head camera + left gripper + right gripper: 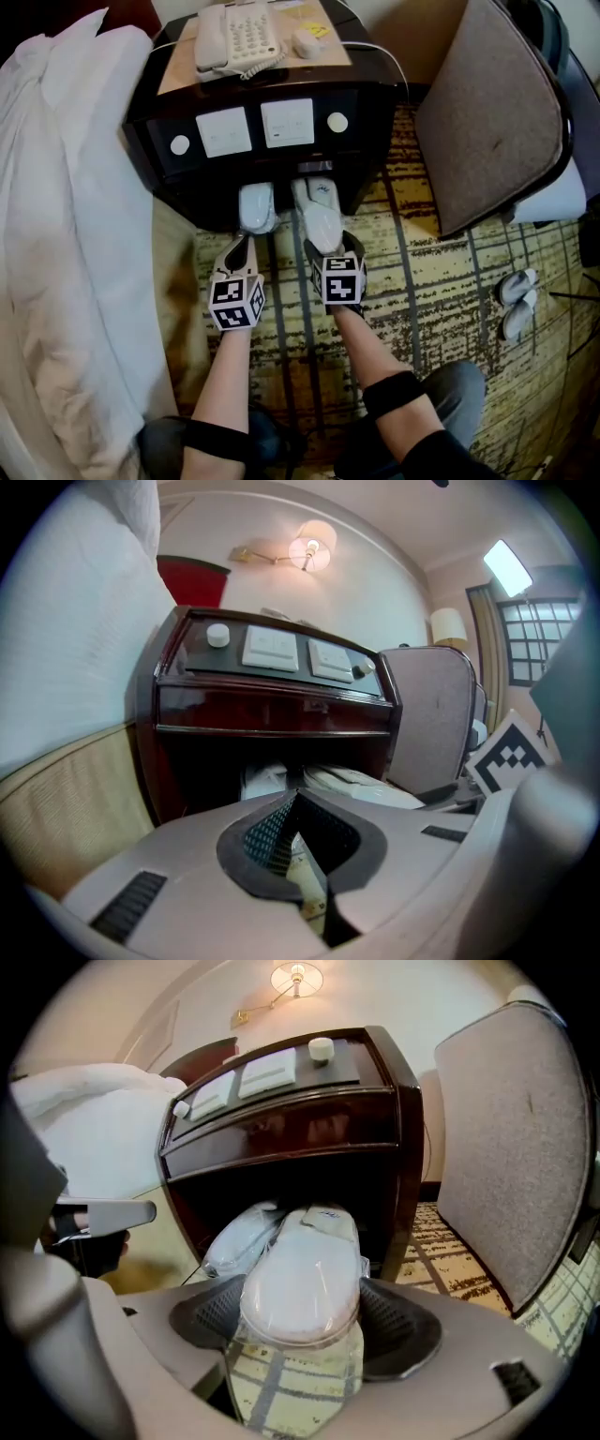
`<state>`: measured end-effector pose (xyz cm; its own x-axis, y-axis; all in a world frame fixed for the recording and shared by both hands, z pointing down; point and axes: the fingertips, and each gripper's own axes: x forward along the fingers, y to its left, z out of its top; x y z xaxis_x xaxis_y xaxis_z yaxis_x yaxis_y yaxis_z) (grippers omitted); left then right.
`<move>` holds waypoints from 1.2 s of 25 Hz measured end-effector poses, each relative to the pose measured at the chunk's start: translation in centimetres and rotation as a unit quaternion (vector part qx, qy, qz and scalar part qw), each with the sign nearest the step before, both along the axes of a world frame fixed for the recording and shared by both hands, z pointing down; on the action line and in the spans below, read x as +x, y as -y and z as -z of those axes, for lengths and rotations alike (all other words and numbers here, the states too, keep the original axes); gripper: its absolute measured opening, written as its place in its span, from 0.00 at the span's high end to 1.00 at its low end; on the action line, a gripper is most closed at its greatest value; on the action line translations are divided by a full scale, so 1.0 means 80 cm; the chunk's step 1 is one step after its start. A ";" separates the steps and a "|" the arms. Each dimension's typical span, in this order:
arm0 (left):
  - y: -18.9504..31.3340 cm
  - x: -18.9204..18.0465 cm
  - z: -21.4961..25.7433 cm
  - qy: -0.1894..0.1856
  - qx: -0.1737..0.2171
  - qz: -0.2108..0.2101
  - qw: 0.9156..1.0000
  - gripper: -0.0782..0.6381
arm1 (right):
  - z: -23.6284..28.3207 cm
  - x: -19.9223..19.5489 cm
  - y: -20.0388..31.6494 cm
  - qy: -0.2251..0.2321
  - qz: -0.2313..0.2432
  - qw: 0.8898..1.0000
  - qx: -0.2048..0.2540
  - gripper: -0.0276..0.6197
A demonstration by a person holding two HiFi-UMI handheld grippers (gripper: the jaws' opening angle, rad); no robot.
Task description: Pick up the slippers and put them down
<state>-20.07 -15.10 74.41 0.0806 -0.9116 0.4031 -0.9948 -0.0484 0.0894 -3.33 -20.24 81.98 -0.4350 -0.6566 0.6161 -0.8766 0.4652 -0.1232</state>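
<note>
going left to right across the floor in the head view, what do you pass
bedding → left hand-held gripper → right hand-held gripper gripping a slipper → slipper pair

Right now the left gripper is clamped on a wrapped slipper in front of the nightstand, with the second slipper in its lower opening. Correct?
No: the right gripper is clamped on the wrapped slipper, as the right gripper view shows. The left gripper is shut on nothing. The second slipper does lie in the nightstand opening.

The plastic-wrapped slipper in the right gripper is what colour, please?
The plastic-wrapped slipper is white; right gripper view.
</note>
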 end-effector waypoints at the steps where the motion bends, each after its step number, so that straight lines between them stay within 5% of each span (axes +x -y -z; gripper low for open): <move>1: -0.001 0.000 0.001 -0.001 0.000 0.000 1.000 0.89 | 0.005 0.002 -0.010 0.002 -0.001 1.000 0.001 0.36; 13: -0.005 0.008 0.005 -0.009 -0.002 0.000 1.000 0.89 | 0.047 0.053 -0.119 0.023 -0.028 0.999 0.008 0.35; 30: -0.029 -0.005 -0.008 -0.013 -0.006 0.011 1.000 0.89 | -0.079 0.088 -0.244 -0.014 -0.024 0.996 -0.083 0.35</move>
<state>-20.44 -12.80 75.02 0.0716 -0.9087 0.4113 -0.9929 -0.0255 0.1165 3.74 -0.69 88.33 -0.3863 -0.5644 0.7295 -0.9016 0.3979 -0.1696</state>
